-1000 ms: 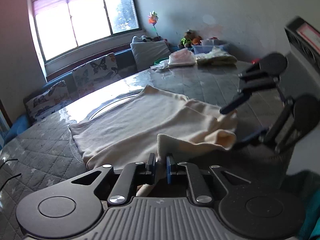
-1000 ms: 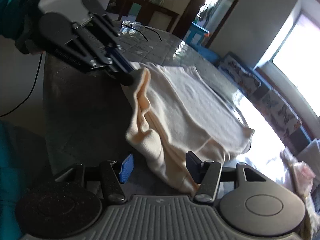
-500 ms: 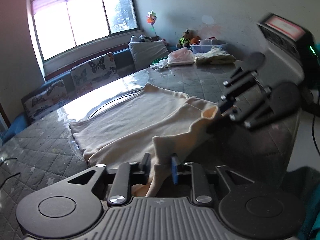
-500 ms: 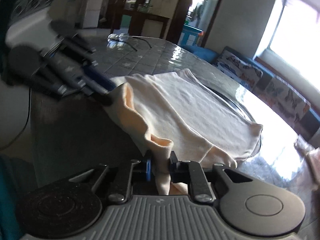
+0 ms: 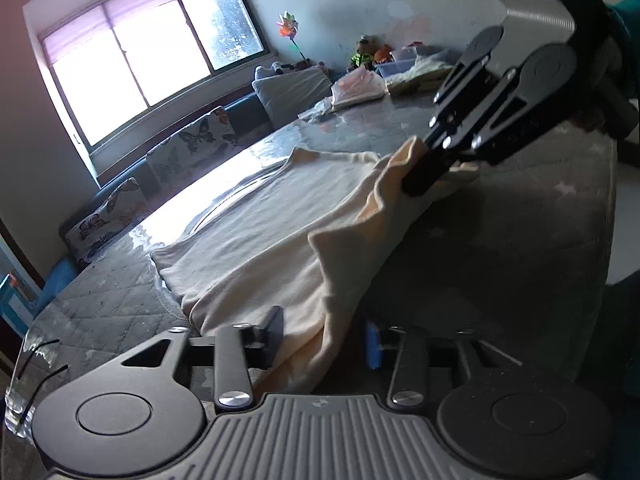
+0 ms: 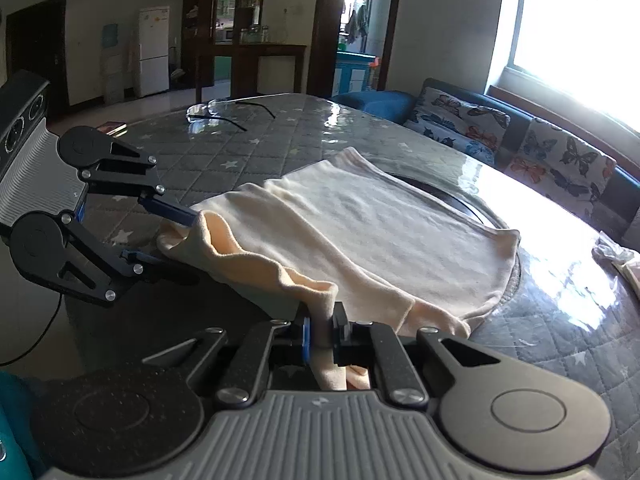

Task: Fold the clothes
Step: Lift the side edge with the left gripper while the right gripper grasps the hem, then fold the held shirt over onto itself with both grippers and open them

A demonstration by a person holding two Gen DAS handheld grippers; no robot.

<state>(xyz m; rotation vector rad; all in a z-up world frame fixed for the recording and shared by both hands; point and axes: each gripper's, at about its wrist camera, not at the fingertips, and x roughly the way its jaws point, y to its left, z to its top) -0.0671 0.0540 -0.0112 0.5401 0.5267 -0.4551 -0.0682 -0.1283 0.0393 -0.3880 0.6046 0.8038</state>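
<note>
A cream garment (image 5: 260, 240) (image 6: 380, 220) lies spread on the grey quilted table (image 5: 500, 260) (image 6: 260, 148). Its near edge is bunched and lifted. My right gripper (image 6: 320, 330) is shut on a raised fold of that edge. In the left wrist view, the right gripper (image 5: 418, 178) pinches the cloth at the upper right. My left gripper (image 5: 324, 336) has its jaws closing but still apart. The edge of the garment runs between them, and the blue pad is clear of the cloth. In the right wrist view, the left gripper (image 6: 176, 238) straddles the garment's left corner.
Spectacles (image 6: 224, 114) lie on the far side of the table. A pile of folded clothes (image 5: 360, 86) and a plastic box (image 5: 404, 56) sit at the table's far end. A sofa with butterfly cushions (image 6: 560, 156) runs under the window. A teal sleeve (image 5: 624, 12) shows at the top right.
The right gripper's jaws went from wide apart to shut on the cloth fold, and it rose and rolled. The left gripper's jaws went from shut to apart.
</note>
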